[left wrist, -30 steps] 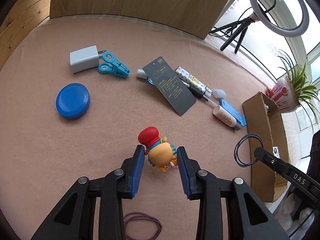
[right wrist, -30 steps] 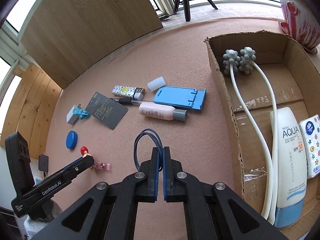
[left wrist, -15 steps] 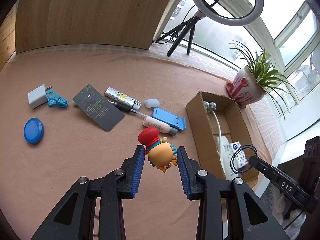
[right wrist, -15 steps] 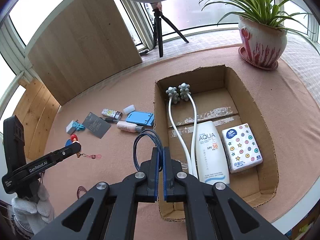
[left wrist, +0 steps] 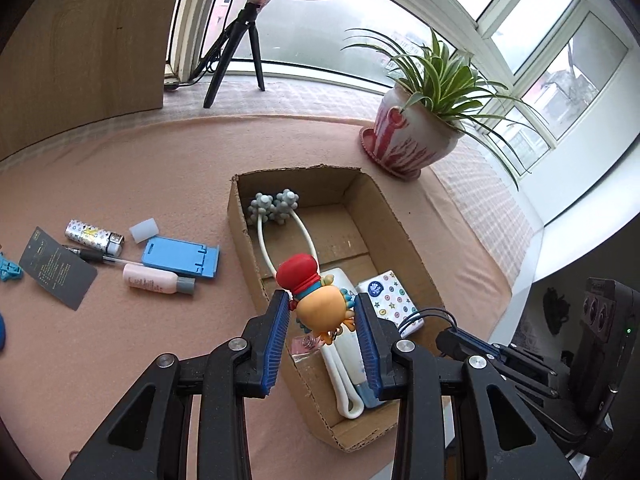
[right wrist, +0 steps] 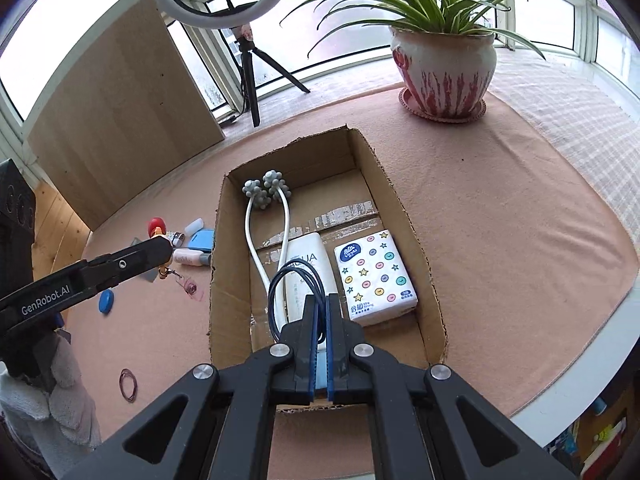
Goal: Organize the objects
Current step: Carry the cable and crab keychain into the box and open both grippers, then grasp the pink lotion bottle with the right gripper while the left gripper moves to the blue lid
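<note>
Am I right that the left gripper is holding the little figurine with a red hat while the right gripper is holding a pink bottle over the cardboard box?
Not quite. The right gripper is shut on a dark blue hair tie, as the right wrist view shows; the pink bottle lies on the table beside the cardboard box. The left gripper does hold the figurine.

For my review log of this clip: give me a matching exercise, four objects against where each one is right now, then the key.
Things
1. toy figure
2. hair tie
3. tissue pack
4. pink bottle

Places
A. lying in the cardboard box
B. on the mat, outside the box
C. between the left gripper jaws
D. pinched in the right gripper jaws

Pairs: 1-C, 2-D, 3-A, 4-B
</note>
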`<state>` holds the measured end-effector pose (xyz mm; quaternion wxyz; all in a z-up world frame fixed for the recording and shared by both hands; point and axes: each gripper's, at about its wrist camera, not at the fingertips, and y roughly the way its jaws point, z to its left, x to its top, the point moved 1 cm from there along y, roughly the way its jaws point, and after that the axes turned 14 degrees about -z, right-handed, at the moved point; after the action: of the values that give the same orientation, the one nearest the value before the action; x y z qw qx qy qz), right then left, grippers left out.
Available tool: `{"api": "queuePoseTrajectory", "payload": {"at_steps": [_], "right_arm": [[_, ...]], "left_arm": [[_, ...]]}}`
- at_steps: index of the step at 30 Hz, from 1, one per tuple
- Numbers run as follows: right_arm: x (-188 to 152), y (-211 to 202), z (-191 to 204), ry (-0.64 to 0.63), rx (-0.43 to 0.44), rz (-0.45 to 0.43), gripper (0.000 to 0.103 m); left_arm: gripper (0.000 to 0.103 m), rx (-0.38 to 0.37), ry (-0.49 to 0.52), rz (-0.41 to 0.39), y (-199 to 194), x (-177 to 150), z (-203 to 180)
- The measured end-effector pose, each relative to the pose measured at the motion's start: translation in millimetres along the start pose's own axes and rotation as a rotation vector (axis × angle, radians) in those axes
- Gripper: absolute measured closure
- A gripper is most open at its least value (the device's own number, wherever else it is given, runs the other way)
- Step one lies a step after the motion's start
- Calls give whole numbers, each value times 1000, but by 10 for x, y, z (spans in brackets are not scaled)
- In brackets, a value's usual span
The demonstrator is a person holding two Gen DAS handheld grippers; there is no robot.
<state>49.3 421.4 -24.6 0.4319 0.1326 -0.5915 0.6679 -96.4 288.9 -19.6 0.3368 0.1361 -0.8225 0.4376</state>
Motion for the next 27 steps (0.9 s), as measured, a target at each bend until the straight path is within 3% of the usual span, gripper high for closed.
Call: {"api": "queuePoseTrajectory", "payload": {"at_steps": [6,10,11,13,15,27], "right_arm": [[3,14,-128,2,-11,0,100],[21,10,-199,1,-17,-10,97],[19,26,-213,0,-15,3,94],[8,33,-236,4,-21,5,68],[1,24,-240,-2,-30,-8,58],[10,154,69,-93,24,15,54]], "left_arm": [[66,6,27,14,231,8,-175],[55,27,19,24,284,14,-158],[55,40,19,23,286,15,-136],[55,49,18,27,283,13,-113],[55,67,12,22,264,2,-77],[54,153,-83,14,6,-78,464]]}}
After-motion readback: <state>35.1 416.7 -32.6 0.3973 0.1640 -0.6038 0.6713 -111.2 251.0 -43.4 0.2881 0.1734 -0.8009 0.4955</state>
